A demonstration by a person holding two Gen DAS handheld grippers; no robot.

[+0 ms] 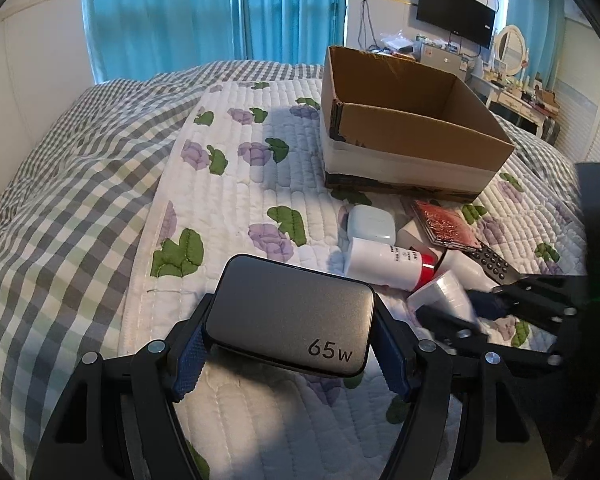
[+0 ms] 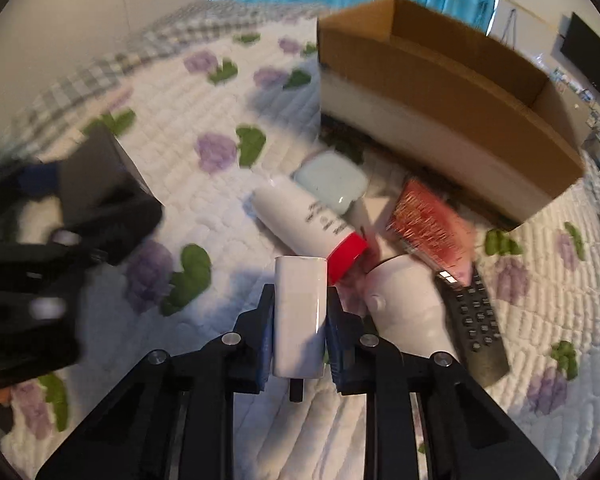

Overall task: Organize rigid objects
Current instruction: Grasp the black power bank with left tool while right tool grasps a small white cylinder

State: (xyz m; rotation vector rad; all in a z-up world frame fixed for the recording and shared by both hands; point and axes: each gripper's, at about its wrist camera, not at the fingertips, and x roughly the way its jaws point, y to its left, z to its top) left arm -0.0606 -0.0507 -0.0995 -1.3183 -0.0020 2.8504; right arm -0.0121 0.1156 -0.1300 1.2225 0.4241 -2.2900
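My left gripper (image 1: 290, 334) is shut on a grey 65W charger (image 1: 290, 314) and holds it above the quilt. My right gripper (image 2: 300, 316) is shut on a small white charger block (image 2: 300, 312), also seen in the left wrist view (image 1: 446, 294). An open cardboard box (image 1: 408, 128) stands on the bed beyond them; it also shows in the right wrist view (image 2: 440, 92). In front of it lie a white bottle with a red cap (image 2: 312, 220), a pale blue case (image 2: 334, 184), a red glitter item (image 2: 432, 228), a black remote (image 2: 476, 320) and a white bulb-shaped object (image 2: 408, 296).
The bed has a white floral quilt (image 1: 228, 184) over a grey checked cover (image 1: 60, 200). Blue curtains (image 1: 204, 12) hang behind. A wall TV (image 1: 454, 12) and a cluttered dresser (image 1: 512, 80) stand at the far right.
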